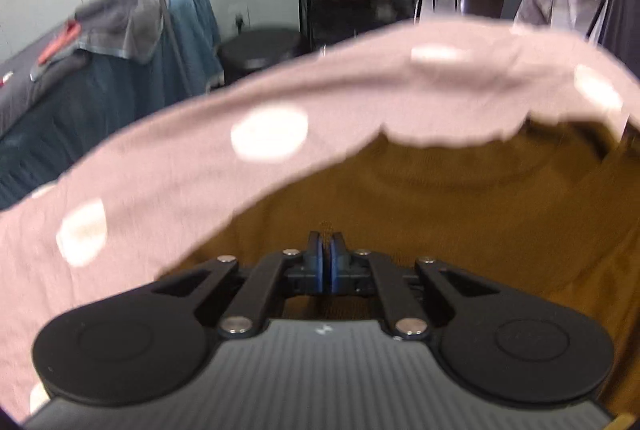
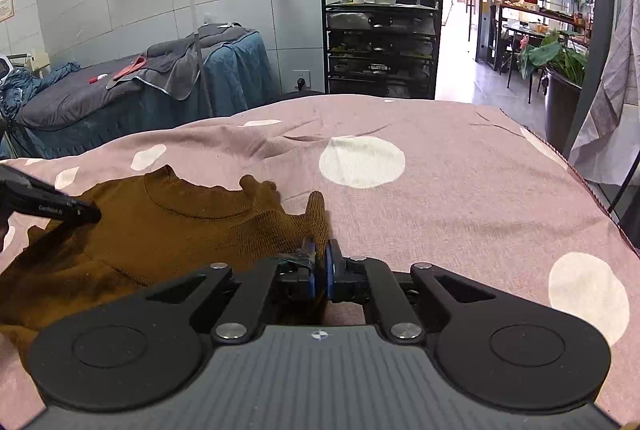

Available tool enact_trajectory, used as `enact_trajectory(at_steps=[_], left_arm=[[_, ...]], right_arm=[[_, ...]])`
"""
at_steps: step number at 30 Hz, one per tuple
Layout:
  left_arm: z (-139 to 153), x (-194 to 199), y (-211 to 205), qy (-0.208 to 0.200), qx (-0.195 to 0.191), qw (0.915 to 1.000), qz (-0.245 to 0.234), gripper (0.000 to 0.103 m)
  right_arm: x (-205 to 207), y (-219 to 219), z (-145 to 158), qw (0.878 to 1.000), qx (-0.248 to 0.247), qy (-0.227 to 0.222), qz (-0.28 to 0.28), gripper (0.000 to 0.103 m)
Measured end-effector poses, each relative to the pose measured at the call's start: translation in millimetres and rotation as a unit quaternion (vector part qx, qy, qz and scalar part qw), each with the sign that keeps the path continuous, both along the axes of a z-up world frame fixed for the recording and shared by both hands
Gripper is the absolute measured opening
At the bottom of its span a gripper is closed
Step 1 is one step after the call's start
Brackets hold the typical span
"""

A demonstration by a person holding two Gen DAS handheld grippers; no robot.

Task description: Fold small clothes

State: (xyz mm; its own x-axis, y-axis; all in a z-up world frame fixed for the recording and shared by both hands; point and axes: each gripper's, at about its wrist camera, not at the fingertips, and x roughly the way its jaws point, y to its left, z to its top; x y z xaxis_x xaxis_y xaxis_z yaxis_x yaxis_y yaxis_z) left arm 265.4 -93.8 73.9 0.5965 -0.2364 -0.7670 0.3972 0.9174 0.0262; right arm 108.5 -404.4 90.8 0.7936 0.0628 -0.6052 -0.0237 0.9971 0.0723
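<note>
A brown knit sweater [image 2: 168, 230] lies on a pink sheet with white dots [image 2: 440, 198], its round neckline facing away. My right gripper [image 2: 321, 262] is shut on the sweater's right edge, and a fold of knit stands up just beyond the pads. My left gripper [image 1: 327, 250] hangs over the sweater [image 1: 460, 214] with its blue pads pressed together. A small tuft of brown knit shows at their tips. In the right wrist view the left gripper [image 2: 94, 216] rests on the sweater's left shoulder. The left wrist view is blurred.
Behind the sheet stand a blue-covered bed with a grey towel [image 2: 180, 66], a white floor lamp [image 2: 200, 30] and a black trolley with bottles [image 2: 380, 42]. An open doorway with a potted plant [image 2: 560, 58] is at the right. A grey curtain [image 2: 616, 78] hangs at the far right.
</note>
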Motion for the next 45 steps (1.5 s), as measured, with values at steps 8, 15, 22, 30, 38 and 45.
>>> enact_trajectory(at_steps=[8, 15, 22, 30, 38, 45], left_arm=[[1.7, 40.8, -0.8, -0.022, 0.041, 0.9959, 0.077, 0.005], [-5.7, 27.4, 5.6, -0.026, 0.084, 0.9909, 0.102, 0.100], [34.3, -102.3, -22.3, -0.068, -0.035, 0.9956, -0.054, 0.103], [15.2, -245.3, -116.0, -0.097, -0.017, 0.9703, -0.221, 0.091], [-13.3, -264.8, -183.2, -0.060, -0.011, 0.9661, -0.251, 0.055], [0.0, -263.6, -201.8, -0.066, -0.052, 0.9733, -0.214, 0.037]], right_arm=[[8.7, -2.0, 7.4, 0.999, -0.006, -0.027, -0.031, 0.008], [20.2, -5.7, -2.9, 1.000, -0.004, -0.006, -0.024, 0.055], [-8.5, -37.8, 15.0, 0.998, 0.052, -0.016, -0.025, 0.071], [-38.0, -57.2, 3.4, 0.982, 0.181, 0.055, 0.026, 0.071], [-45.2, -56.9, 2.4, 0.972, 0.218, 0.067, 0.053, 0.074], [-31.2, -56.1, -3.1, 0.968, 0.227, 0.085, 0.066, 0.074]])
